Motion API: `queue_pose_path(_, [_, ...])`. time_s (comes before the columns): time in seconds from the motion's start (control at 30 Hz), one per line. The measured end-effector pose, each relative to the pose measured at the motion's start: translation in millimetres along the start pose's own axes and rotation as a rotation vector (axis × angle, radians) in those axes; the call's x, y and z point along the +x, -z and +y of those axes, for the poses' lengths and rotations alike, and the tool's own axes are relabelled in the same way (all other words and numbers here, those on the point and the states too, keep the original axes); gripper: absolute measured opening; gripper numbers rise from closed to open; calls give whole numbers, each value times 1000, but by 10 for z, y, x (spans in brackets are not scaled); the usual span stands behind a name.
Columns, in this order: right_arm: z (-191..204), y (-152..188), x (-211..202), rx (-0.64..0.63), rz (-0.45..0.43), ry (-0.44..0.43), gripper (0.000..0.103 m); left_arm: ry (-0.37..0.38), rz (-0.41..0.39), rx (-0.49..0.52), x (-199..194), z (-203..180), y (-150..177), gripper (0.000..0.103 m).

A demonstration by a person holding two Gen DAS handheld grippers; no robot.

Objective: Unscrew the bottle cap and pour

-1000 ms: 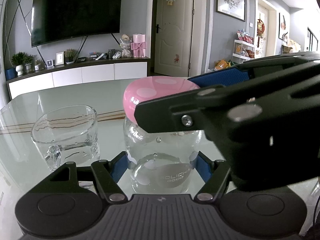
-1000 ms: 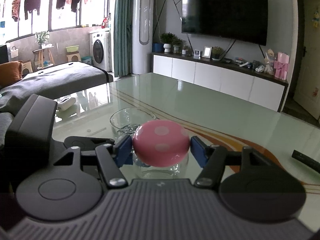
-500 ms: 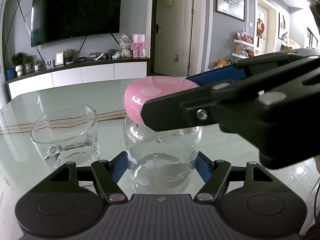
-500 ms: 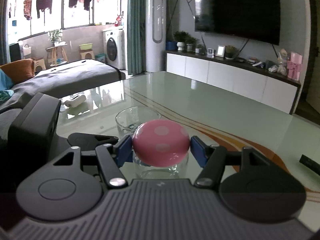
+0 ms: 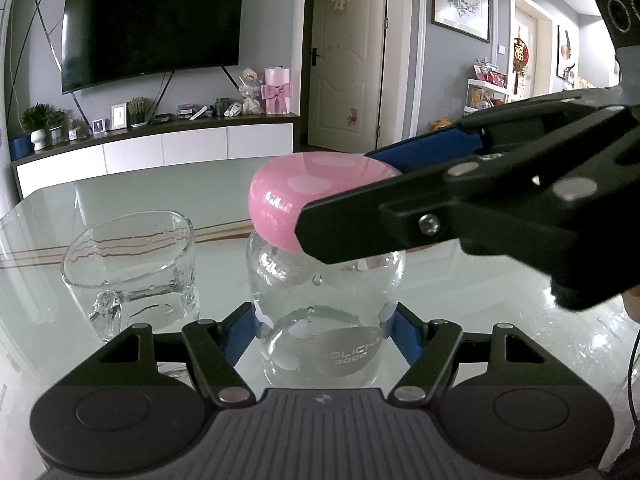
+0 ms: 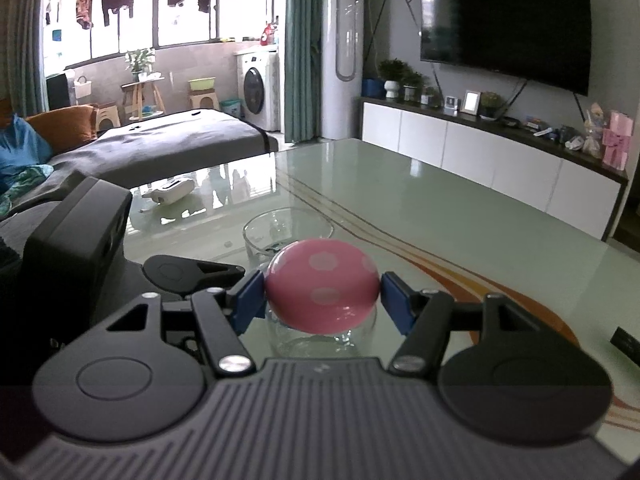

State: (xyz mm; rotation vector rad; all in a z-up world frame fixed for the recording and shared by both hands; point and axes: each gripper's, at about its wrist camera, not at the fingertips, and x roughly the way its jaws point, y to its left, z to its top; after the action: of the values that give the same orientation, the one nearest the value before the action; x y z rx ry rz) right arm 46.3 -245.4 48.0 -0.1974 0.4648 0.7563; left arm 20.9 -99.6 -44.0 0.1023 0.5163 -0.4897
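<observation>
A clear glass bottle point(image 5: 324, 320) stands on the glass table point(image 5: 500, 320), and my left gripper point(image 5: 324, 336) is shut on its lower body, a blue pad on each side. Its pink cap point(image 5: 288, 196) with pale dots sits on the neck. From the right, my right gripper point(image 5: 336, 192) reaches in and is shut on that cap. In the right wrist view the cap point(image 6: 322, 286) sits squeezed between the blue pads of the right gripper point(image 6: 322, 296), with the bottle point(image 6: 320, 340) partly hidden below it. An empty glass cup point(image 5: 132, 268) stands just left of the bottle.
The cup point(image 6: 288, 232) shows behind the cap in the right wrist view. A white object point(image 6: 172, 192) lies near the table's far left edge, and a dark flat object point(image 6: 626, 344) at its right edge. A low white cabinet point(image 5: 160, 152) stands beyond the table.
My right gripper has turned about the cap while gripping it; its fingers now slope up to the right in the left wrist view. The bottle, cup and left gripper have not moved.
</observation>
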Motion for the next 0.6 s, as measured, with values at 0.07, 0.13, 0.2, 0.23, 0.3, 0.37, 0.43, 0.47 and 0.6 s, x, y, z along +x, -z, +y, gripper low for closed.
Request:
queue_pose_path(0.07, [-18, -20, 2, -10, 8, -13, 64, 0, 0, 0, 0, 0, -1, 74])
queue_pose_path(0.13, [-36, -40, 5, -21, 15, -27, 64, 0, 0, 0, -2, 5, -2, 74])
queue_pose_path(0.2, [-65, -66, 11, -28, 24, -44, 64, 1, 0, -1, -10, 7, 18, 74])
queue_pose_path(0.23, [-79, -79, 15, -31, 29, -53, 64, 1, 0, -1, -12, 3, 23, 74])
queue_pose_path(0.3, [-103, -89, 20, -39, 38, -69, 64, 1, 0, -2, -10, -1, 27, 74])
queue_pose_path(0.37, [-117, -76, 25, -49, 47, -81, 64, 2, 1, -4, -12, -1, 29, 74])
queue_pose_path(0.43, [-127, -89, 31, -59, 55, -88, 64, 2, 1, -4, -12, -3, 30, 74])
queue_pose_path(0.47, [-131, -98, 34, -63, 59, -91, 64, 2, 1, -5, -14, 9, 13, 74])
queue_pose_path(0.6, [-138, -92, 24, -74, 69, -104, 64, 3, 2, -5, -20, 20, -5, 74])
